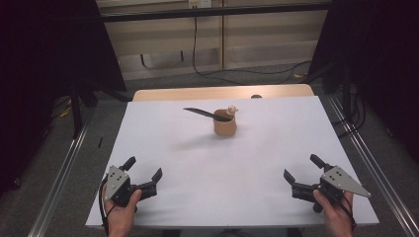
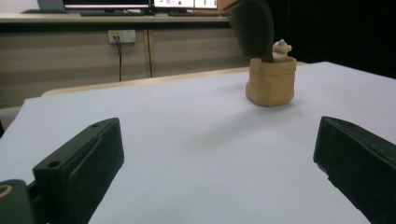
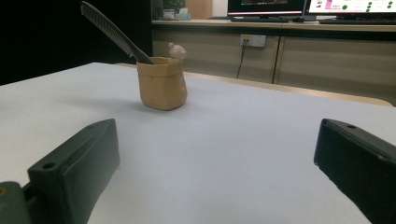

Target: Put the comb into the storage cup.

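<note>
Where seen sideways, comb [image 3: 112,31] teeth, blurred elsewhere.

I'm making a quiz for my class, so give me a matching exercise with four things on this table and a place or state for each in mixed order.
Things:
1. tan cup
2. black comb
3. left gripper
4. right gripper

Places or states:
A. open, near the table's front right corner
B. leans out of the cup, tilted to the left in the high view
C. stands upright toward the far middle of the white table
D. open, near the table's front left corner

Pairs: 1-C, 2-B, 3-D, 4-A
</note>
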